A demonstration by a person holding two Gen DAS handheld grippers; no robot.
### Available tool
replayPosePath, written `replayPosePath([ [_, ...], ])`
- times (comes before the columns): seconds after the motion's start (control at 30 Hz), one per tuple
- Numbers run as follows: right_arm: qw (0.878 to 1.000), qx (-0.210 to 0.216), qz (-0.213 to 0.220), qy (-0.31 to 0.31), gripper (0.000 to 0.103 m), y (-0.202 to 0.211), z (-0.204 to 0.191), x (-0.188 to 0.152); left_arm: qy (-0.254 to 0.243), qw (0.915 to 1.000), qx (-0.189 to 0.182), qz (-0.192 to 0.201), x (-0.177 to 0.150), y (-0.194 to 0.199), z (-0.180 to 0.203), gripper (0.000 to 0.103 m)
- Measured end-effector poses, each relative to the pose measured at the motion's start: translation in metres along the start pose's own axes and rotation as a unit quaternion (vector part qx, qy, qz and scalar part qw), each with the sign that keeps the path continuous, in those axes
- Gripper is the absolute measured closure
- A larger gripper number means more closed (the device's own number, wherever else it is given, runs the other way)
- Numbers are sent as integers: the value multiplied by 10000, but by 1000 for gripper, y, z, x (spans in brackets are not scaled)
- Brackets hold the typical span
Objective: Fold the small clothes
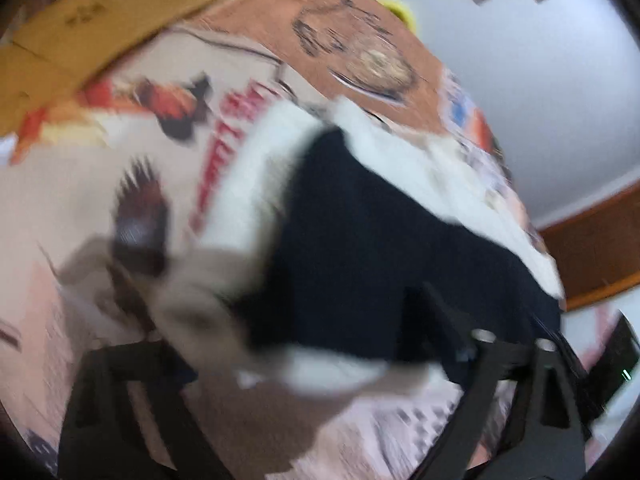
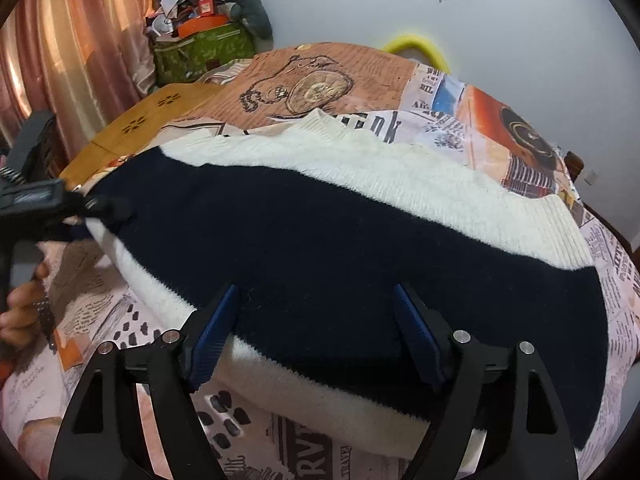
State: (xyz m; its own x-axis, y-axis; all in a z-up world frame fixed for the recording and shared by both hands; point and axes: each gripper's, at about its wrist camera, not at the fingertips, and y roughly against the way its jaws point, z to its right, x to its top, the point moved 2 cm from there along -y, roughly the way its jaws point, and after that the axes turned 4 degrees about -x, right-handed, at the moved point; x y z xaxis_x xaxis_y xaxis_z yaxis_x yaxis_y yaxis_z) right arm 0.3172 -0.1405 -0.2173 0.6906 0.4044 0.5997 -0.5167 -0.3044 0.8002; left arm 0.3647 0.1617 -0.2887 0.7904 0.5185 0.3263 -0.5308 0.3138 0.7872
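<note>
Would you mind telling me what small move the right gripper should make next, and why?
Probably lower the right gripper and close on the sweater: its pads stand open, straddling the near edge without pinching it, and the sweater lies flat on the printed cloth.

Sweater (image 2: pixel 340 240): fuzzy knit cloth, navy band matt and brushed, white parts ribbed. 
Bedsheet (image 2: pixel 440 92): smooth printed cloth with a newspaper pattern, matt. 
Right tool (image 2: pixel 316 336): matt black plastic arms, blue ridged pads (image 2: pixel 214 338), shiny metal pins. 
Curtain (image 2: pixel 60 60): glossy satin-like cloth. 
Board (image 2: pixel 132 128): yellowish wood, smooth, with cut-out holes.
</note>
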Motion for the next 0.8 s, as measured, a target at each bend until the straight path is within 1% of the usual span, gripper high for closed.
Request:
replayPosePath([
  [0.03,10000,44,3,-40,26,1,1,-1,32,10000,0,32,4,-1,-2,29],
  [0.07,10000,64,8,-68,26,1,1,-1,115,9999,-88,76,10,-2,-4,41],
  [0.1,9999,70,9,-80,26,1,0,-2,178,9996,-173,105,14,-3,-6,49],
  [0.13,9999,80,16,-92,26,1,0,-2,229,9994,-237,122,18,-4,-7,64],
  [0.17,9999,92,18,-102,26,1,-1,-2,272,9992,-255,157,22,-3,-7,68],
  [0.27,9997,166,2,-175,27,5,0,0,96,9995,-69,302,26,5,0,72],
  [0.33,9991,295,6,-303,28,11,3,2,-154,9987,92,475,27,16,8,73],
  [0.4,9982,439,28,-395,28,17,6,5,-428,9950,319,840,27,38,17,73],
  [0.43,9980,491,42,-405,28,21,7,6,-615,9907,520,1098,27,55,25,74],
  [0.5,9984,420,144,-359,28,28,6,8,-823,9846,690,1380,30,75,35,74],
  [0.53,9986,363,203,-320,28,33,5,9,-933,9804,736,1570,32,91,43,74],
  [0.63,9986,309,261,-337,28,39,4,12,-1091,9727,852,1864,39,122,57,74],
  [0.73,9984,317,257,-397,28,40,5,10,-1127,9679,891,2064,44,139,67,74],
  [0.8,9984,353,218,-378,28,37,7,7,-1038,9688,907,2062,47,147,77,75],
])
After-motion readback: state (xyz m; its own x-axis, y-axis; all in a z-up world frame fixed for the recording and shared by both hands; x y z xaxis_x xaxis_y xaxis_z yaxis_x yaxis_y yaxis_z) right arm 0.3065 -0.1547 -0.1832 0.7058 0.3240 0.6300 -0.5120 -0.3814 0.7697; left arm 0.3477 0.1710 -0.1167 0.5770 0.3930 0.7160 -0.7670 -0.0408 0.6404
